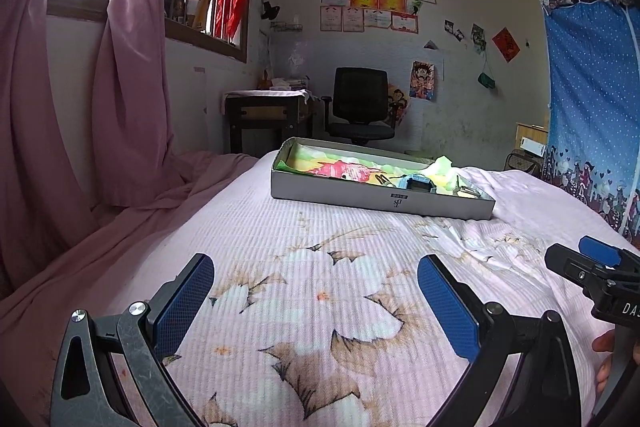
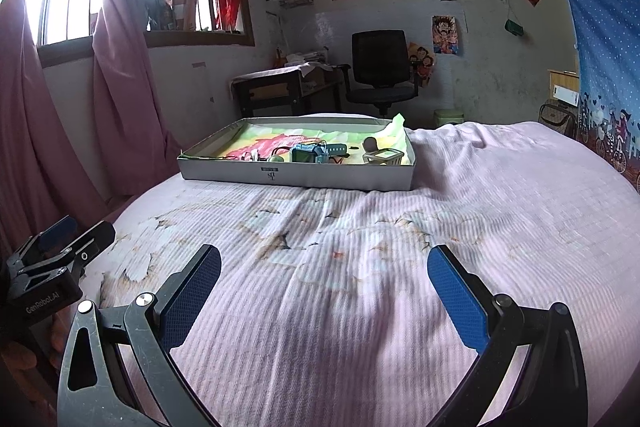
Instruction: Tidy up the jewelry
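Right wrist view: both grippers, left [image 2: 60, 259] and right [image 2: 324, 291], hover low over the bed [image 2: 500, 211], jaws spread wide and holding nothing. Jewelry lies in the tray [image 2: 296, 177] at the far end, a blue watch [image 2: 310, 153] and small basket [image 2: 386, 157] among it. A clean start likely means approaching level over the tray's near wall (its pieces crowd together). Thin chains are hard to make out.

One shallow box [image 2: 296, 177] on the bed [image 2: 400, 267], near its far edge. Inside it: one blue watch [image 2: 310, 153], one small white basket [image 2: 387, 157], one patterned liner [image 2: 280, 139]. Two claws: left claw [image 1: 316, 301], right claw [image 2: 324, 293].
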